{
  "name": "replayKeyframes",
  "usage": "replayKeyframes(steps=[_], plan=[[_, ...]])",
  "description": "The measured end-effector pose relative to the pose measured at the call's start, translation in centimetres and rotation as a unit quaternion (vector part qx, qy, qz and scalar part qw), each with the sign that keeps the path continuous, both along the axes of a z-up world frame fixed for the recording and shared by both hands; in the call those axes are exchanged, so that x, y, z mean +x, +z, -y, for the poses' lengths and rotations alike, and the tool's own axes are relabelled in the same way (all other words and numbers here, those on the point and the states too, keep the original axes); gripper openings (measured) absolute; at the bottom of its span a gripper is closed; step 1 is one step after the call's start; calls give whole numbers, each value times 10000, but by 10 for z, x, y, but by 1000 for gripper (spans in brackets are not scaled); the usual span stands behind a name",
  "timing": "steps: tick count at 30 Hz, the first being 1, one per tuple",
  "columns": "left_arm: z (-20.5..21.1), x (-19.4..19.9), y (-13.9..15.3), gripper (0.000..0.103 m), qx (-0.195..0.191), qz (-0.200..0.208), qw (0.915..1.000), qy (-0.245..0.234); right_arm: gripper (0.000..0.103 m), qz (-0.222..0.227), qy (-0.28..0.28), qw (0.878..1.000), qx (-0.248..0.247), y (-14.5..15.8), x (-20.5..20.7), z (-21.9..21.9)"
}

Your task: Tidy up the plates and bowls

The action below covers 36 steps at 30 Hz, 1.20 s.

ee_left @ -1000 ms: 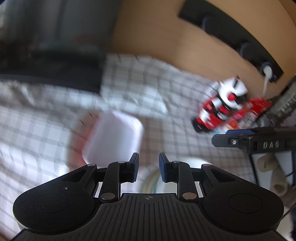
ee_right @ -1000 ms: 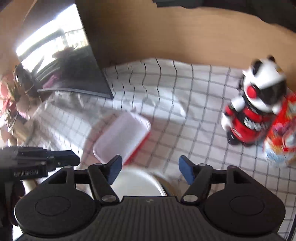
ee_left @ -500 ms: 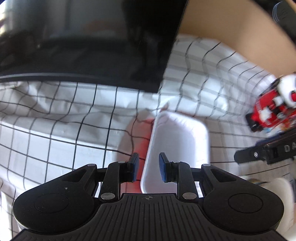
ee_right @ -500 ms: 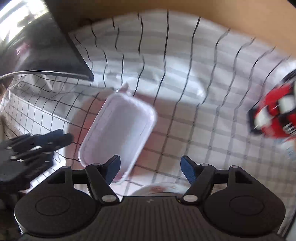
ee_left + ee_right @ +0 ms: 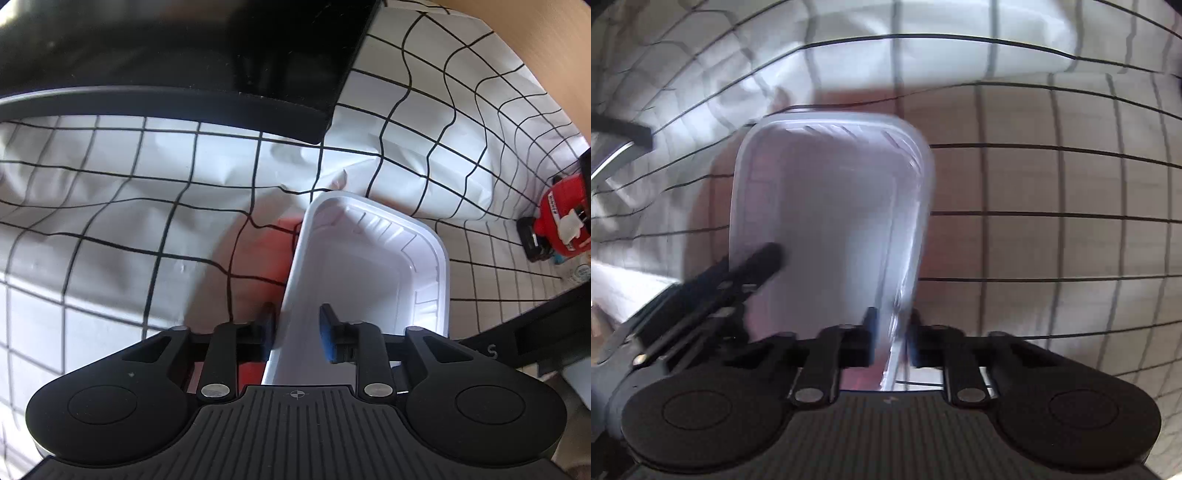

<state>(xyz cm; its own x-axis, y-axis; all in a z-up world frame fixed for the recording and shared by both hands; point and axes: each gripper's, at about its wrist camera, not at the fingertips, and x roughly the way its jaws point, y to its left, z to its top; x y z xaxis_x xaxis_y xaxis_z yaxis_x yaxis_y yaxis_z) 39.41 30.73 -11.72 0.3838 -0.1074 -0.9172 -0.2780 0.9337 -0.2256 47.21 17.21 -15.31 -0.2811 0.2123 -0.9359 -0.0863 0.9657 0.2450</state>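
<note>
Left wrist view: the left gripper (image 5: 295, 330) straddles the near left rim of a white tray (image 5: 373, 269), one blue-padded finger outside the wall and the other inside. The fingers sit close together on either side of the rim, but a gap shows between the inner pad and the wall, so whether they pinch it I cannot tell. The tray lies on a checked cloth (image 5: 129, 206), tilted, with something red (image 5: 266, 254) under its left edge; what that red thing is stays unclear. A dark flat panel (image 5: 177, 55) covers the cloth at the far side. At the far right stands a red toy (image 5: 561, 225), well apart from the tray.

Right wrist view, blurred: the right gripper (image 5: 890, 341) sits at the tray's (image 5: 827, 221) near right rim, with fingers drawn close on either side of the wall. The blur hides whether the pads press it, so I cannot tell. The left gripper (image 5: 757, 266) reaches in from the lower left, its tip over the tray's near left side. The cloth (image 5: 1052, 184) spreads around the tray, with a reddish tint just beyond the tray's far edge.
</note>
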Motion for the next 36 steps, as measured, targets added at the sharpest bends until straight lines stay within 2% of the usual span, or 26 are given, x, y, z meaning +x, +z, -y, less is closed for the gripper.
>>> replayKeyframes(steps=[2, 7, 9, 12, 15, 19, 23, 25, 27, 29, 30, 34, 36], plan=[[4, -5, 13, 28, 243, -12, 9997, -11, 14, 126, 134, 9996, 220, 18, -9, 1], [7, -25, 55, 27, 529, -10, 9985, 114, 14, 265, 232, 9959, 833, 62, -29, 11], [12, -37, 77, 27, 581, 133, 9981, 178, 14, 368, 332, 9938, 998, 79, -34, 17], [26, -58, 118, 27, 639, 561, 9961, 251, 14, 672, 569, 9878, 1282, 114, -44, 26], [47, -80, 155, 27, 630, 1004, 9925, 297, 14, 1098, 816, 9790, 1508, 149, -53, 47], [87, -96, 183, 27, 572, 1432, 9879, 162, 14, 2135, 1263, 9583, 1421, 192, -84, 89], [125, -108, 180, 27, 349, 1705, 9847, -77, 14, 2847, 1560, 9384, 1180, 199, -111, 130], [140, -109, 166, 27, 230, 1743, 9842, -210, 14, 3208, 1706, 9269, 936, 188, -122, 144], [149, -106, 147, 25, 49, 1612, 9866, -241, 15, 3392, 1747, 9215, 721, 173, -130, 154], [156, -104, 128, 24, -53, 1410, 9897, -239, 18, 3341, 1823, 9224, 661, 161, -134, 161], [159, -104, 121, 21, 12, 1346, 9906, -265, 18, 3246, 1861, 9247, 708, 158, -134, 163], [163, -111, 110, 18, -23, 1238, 9920, -243, 23, 2744, 1758, 9371, 1252, 152, -124, 178], [165, -113, 109, 18, 52, 1224, 9920, -303, 29, 2762, 1644, 9366, 1395, 158, -116, 181]])
